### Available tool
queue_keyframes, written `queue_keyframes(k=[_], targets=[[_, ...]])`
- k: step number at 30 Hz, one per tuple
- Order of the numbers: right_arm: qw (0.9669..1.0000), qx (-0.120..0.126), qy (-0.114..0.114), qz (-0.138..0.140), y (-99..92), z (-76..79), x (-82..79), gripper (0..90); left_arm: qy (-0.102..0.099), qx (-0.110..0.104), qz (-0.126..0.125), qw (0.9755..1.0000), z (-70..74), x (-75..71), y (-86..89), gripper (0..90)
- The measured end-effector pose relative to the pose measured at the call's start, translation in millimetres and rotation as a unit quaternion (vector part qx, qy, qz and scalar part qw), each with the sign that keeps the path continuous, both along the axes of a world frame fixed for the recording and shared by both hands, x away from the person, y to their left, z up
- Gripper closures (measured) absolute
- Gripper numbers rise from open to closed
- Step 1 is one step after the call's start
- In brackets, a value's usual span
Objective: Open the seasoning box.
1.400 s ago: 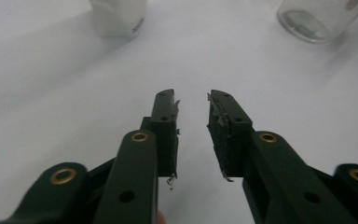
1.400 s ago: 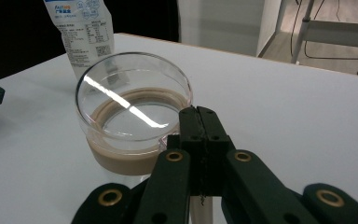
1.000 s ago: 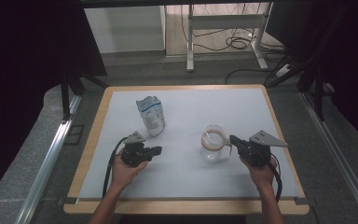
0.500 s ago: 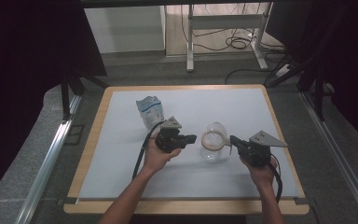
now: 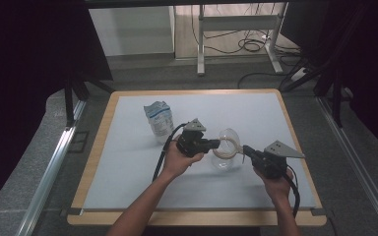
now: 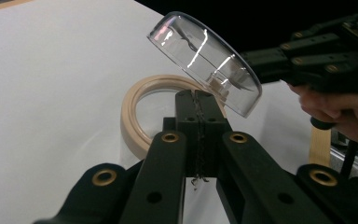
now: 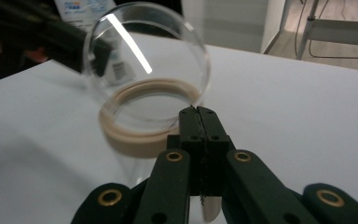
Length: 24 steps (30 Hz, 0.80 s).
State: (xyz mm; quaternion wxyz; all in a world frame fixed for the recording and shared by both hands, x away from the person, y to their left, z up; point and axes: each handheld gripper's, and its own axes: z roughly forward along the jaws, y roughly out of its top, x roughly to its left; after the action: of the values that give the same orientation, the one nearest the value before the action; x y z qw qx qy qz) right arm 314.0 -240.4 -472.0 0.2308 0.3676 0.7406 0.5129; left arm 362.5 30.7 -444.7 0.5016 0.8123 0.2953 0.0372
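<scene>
A clear glass jar (image 5: 224, 158) with a beige rim ring (image 6: 137, 116) (image 7: 135, 137) stands on the white mat. Its round clear lid (image 5: 229, 135) (image 6: 205, 58) (image 7: 144, 56) is tipped up above the ring. My left gripper (image 5: 216, 144) (image 6: 199, 95) is shut, with its tip against the ring's left side under the lid. My right gripper (image 5: 245, 149) (image 7: 198, 112) is shut too, and its tip sits at the ring's right side. Nothing shows between either pair of jaws. The left gripper view also shows the right gripper (image 6: 326, 51) behind the lid.
A white and blue pouch (image 5: 158, 120) (image 7: 81, 9) stands upright behind and to the left of the jar. The white mat (image 5: 128, 167) lies on a wood-edged table. Dark curtains, a metal rail and floor cables surround the table.
My left hand has swung from the mat's front left up and rightward to the jar's left rim. The right hand and the jar have stayed in place.
</scene>
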Motion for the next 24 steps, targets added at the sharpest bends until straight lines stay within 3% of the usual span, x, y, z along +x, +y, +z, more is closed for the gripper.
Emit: queue_keyframes(k=[6,10,11,13,15,17,24], targets=[[0.9998,-0.002,0.01,0.016,4.0,-7.1,-17.8,87.3,0.001,0.002,-0.009,1.0,3.5,0.3,-5.4,90.0],[0.9985,-0.004,0.028,0.047,10.4,-21.5,-33.0,77.3,-0.006,0.007,-0.023,0.9997,9.2,-0.2,-16.4,90.0],[0.9985,-0.004,0.028,0.047,10.4,-21.5,-33.0,77.3,-0.006,0.007,-0.023,0.9997,9.2,-0.2,-16.4,90.0],[0.9973,-0.023,0.041,0.056,16.7,-30.5,-35.9,61.8,-0.005,0.004,-0.029,0.9996,11.6,0.8,-24.7,90.0],[0.9967,-0.036,0.053,0.05,19.6,-34.1,-35.5,56.3,-0.003,0.0,-0.033,0.9994,12.8,1.0,-30.7,90.0],[0.9958,-0.033,0.062,0.058,21.1,-36.5,-34.9,51.5,-0.002,0.001,-0.036,0.9994,13.3,0.9,-33.7,90.0],[0.9944,-0.048,0.073,0.06,25.5,-44.4,-33.4,47.7,-0.008,0.005,-0.06,0.9982,18.4,-1.7,-55.5,89.7]])
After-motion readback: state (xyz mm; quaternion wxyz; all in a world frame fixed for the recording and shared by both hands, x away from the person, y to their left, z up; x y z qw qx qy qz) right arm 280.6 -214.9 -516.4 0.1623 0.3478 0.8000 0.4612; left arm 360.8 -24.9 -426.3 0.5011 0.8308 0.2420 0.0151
